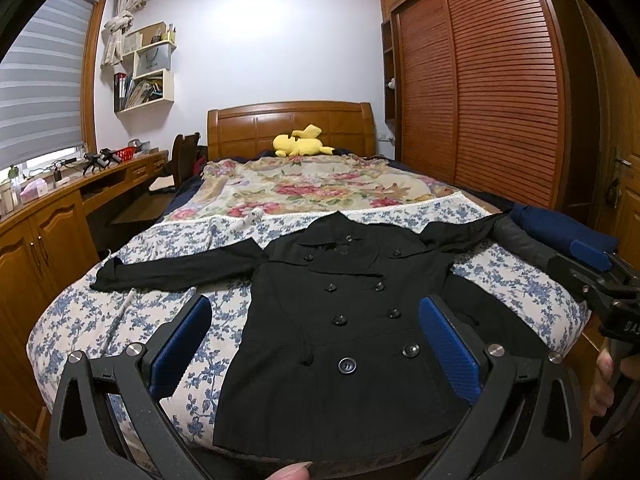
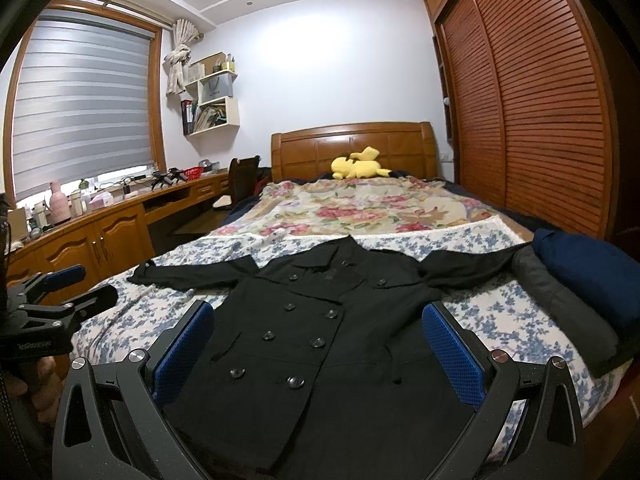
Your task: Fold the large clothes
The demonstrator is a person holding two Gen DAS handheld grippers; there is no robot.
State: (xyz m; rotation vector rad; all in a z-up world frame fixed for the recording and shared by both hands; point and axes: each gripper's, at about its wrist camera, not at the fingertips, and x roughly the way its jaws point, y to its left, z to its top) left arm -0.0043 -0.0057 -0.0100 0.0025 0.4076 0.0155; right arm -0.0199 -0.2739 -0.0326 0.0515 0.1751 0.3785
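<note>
The black coat (image 1: pixel 340 320) lies face up and unfolded on the near end of the bed (image 1: pixel 120 320), buttons showing in two rows, its hem nearest the cameras and its collar toward the far headboard (image 1: pixel 290 128). The left gripper (image 1: pixel 316 340) hangs above the hem with its blue-padded fingers (image 1: pixel 448 352) spread wide apart and nothing between them; the coat's lower front fills the gap in that view, but whether the pads touch the cloth cannot be told. The right gripper (image 2: pixel 320 348) hangs likewise over the coat's lower half, its fingers (image 2: pixel 450 354) also wide apart and empty. Each tool shows at the edge of the other's view: the right one at the right border, the left one at the left border, both cut off by the frame. The coat's sleeves reach out to both sides across the blue-flowered sheet (image 2: pixel 500 312); the left cuff lies flat, while the right cuff runs toward a folded pile of dark blue and grey clothes (image 2: pixel 580 284) at the bed's right edge, and its end is hard to make out against them. The hem nearest the cameras is hidden behind the gripper bodies. Farther off lie a red-flowered blanket (image 1: pixel 304 188) and a yellow plush toy (image 1: pixel 300 142) by the headboard.
</note>
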